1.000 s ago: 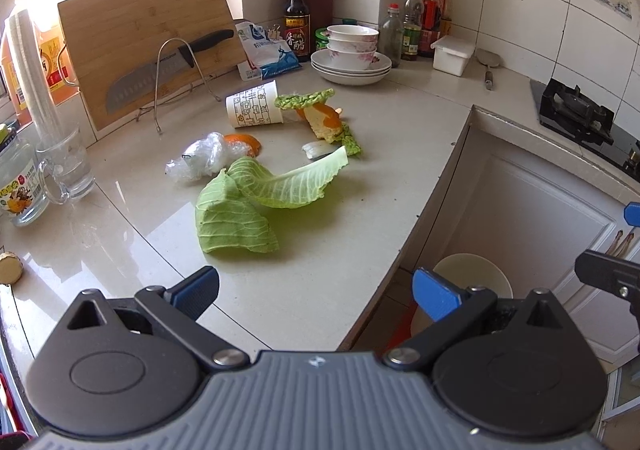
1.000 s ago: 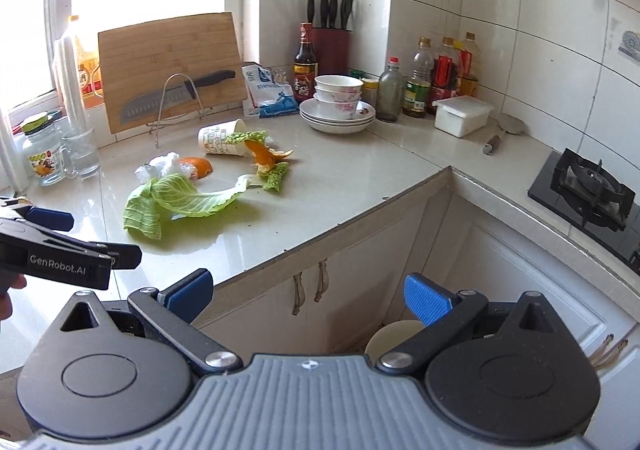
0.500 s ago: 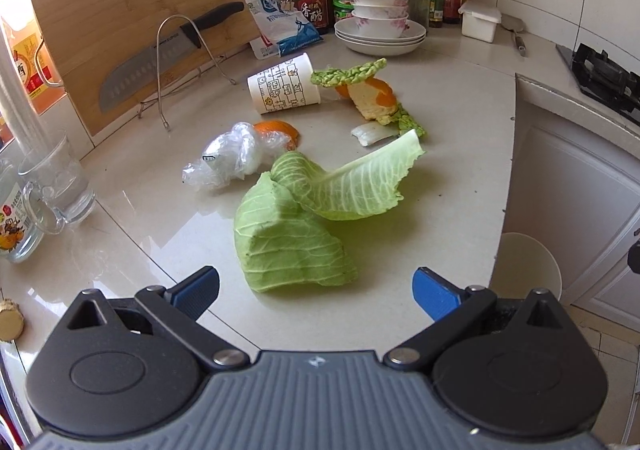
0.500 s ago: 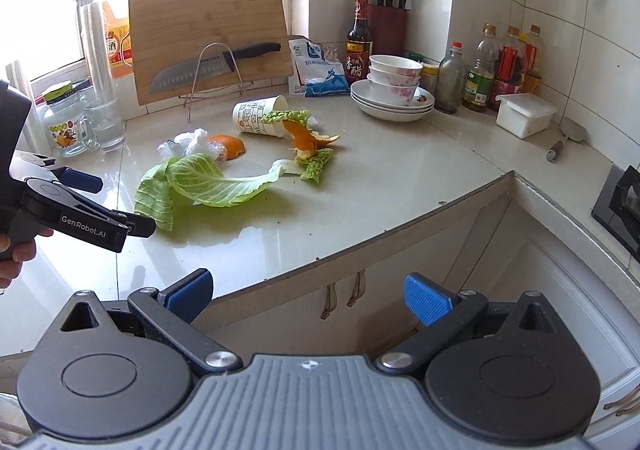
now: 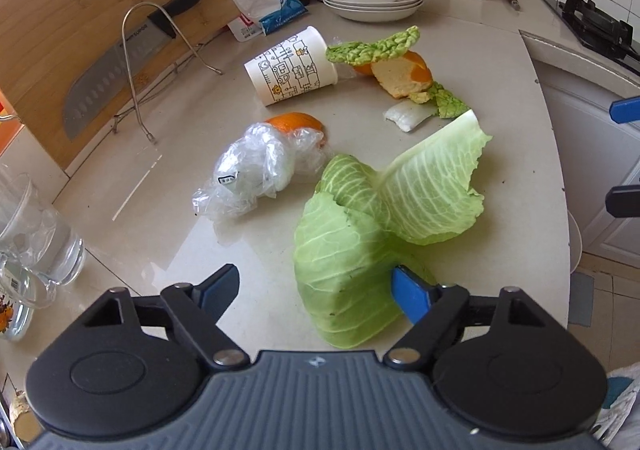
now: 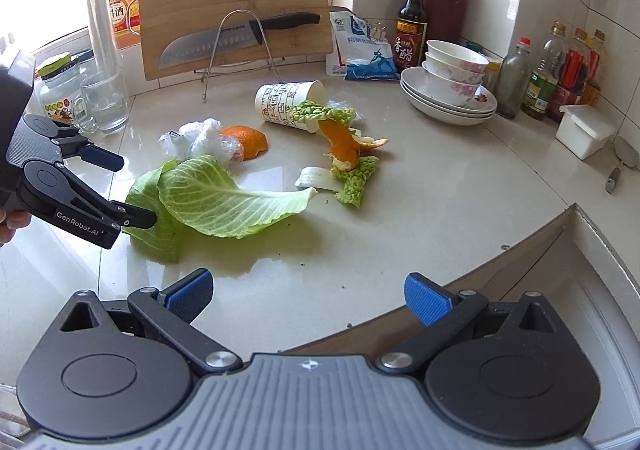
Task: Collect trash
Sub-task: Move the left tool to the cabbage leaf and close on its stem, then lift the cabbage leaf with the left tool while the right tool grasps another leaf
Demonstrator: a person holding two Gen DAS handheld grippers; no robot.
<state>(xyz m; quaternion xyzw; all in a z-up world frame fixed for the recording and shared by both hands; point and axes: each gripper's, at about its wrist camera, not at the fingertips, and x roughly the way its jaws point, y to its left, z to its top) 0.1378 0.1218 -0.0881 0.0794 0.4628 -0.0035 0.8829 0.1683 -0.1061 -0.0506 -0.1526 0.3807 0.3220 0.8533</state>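
The left tool [image 5: 316,292] stood with its jaws spread wide, pinching nothing, low over the near edge of the folded cabbage leaf [image 5: 344,278]; its right fingertip [image 5: 408,294] lay against or just over that leaf. The right wrist view showed the same tool [image 6: 128,189] from the side, one finger at the cabbage leaf [image 6: 224,201] (contact could not be confirmed). The right tool [image 6: 308,296] was also spread and empty, held above the front edge of the surface [image 6: 440,217], well apart from the leaf.

All trash lay on the surface [image 5: 180,258]. Beyond the cabbage leaf was a crumpled plastic wrap [image 5: 256,173], with an orange peel [image 5: 296,121] touching its far side. Farther beyond the leaf lay a tipped paper cup [image 5: 292,65], and beside its mouth a second peel [image 5: 404,73] mixed with small green leaf scraps [image 5: 376,45].

Only the right wrist view showed the knife block [image 6: 444,5] behind the leaf and the bottles [image 6: 556,77] to its far right. Only the left wrist view showed the stove burner [image 5: 592,25].
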